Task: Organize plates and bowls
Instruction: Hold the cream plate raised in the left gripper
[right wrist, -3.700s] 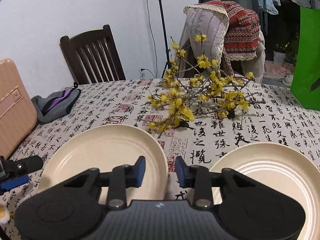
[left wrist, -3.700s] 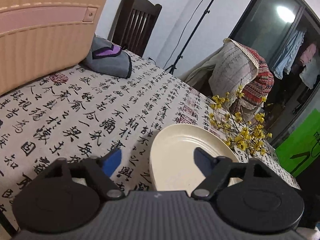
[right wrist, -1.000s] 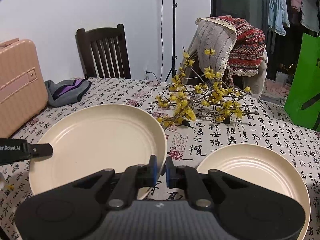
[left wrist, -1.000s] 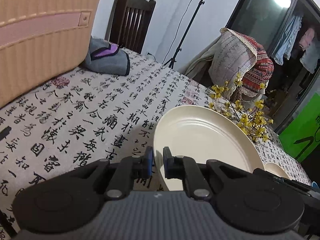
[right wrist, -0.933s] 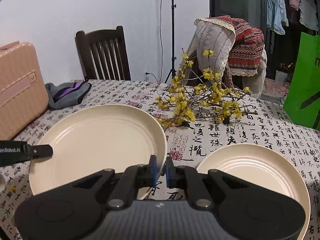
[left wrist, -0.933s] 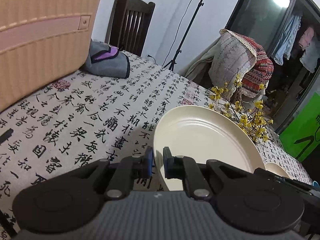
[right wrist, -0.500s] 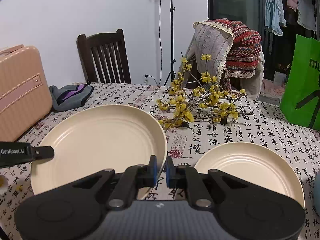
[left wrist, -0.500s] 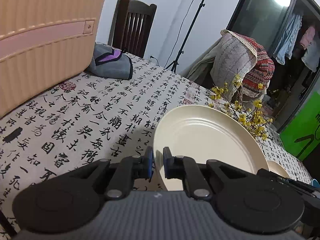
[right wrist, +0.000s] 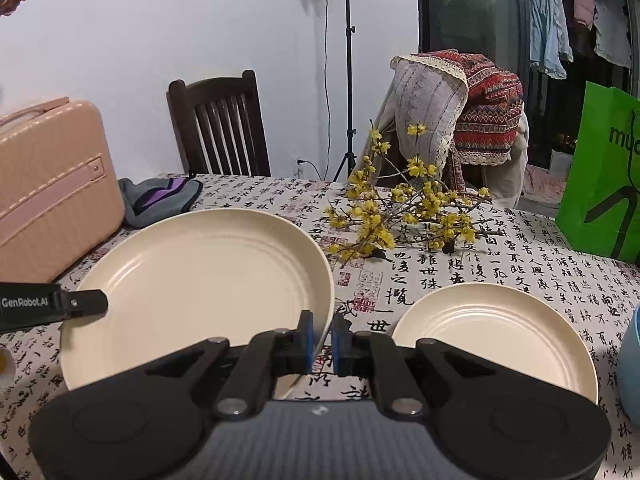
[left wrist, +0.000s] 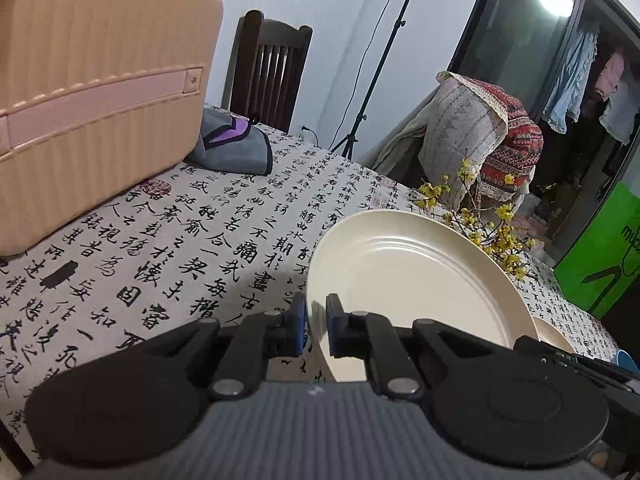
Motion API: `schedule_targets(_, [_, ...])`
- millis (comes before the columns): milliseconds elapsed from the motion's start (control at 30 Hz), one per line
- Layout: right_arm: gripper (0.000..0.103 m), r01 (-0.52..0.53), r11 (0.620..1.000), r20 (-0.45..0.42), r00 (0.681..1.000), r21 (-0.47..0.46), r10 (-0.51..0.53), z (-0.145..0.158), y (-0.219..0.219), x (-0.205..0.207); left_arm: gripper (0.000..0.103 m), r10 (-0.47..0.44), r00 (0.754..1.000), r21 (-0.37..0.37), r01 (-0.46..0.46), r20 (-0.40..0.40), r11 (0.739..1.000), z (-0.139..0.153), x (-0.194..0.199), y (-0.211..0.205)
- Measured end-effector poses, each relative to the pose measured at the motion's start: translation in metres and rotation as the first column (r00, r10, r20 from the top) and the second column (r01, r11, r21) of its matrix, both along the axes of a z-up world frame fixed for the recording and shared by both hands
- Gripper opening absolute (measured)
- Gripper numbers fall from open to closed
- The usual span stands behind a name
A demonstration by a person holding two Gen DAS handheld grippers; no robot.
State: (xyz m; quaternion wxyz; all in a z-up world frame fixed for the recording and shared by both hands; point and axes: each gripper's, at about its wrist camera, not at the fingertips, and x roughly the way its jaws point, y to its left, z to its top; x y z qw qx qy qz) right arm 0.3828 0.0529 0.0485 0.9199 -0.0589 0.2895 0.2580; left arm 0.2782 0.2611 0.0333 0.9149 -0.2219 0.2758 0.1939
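In the left wrist view, your left gripper (left wrist: 316, 328) is pinching the near rim of the big plate (left wrist: 408, 276), which is riding above the table (left wrist: 168, 240); a suitcase (left wrist: 96, 80) is standing at the table's far left edge. In the right wrist view, your right gripper (right wrist: 322, 338) is clamping the plate's opposite rim, while a second plate (right wrist: 496, 332) is lying near the table's right edge beside the flower branches (right wrist: 404, 216). If your two hands are pulling unevenly, the thin rim could be slipping free and dropping.
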Motion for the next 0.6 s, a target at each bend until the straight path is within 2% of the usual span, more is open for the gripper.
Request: schedule_targets(600, [0.009,0.008,0.999,0.012,1.0,0.036,-0.008,0.01,-0.013,-0.03,0.011,-0.019,0.999,0.029,0.018,0.037,0.999,0.016,-0.035,-0.011])
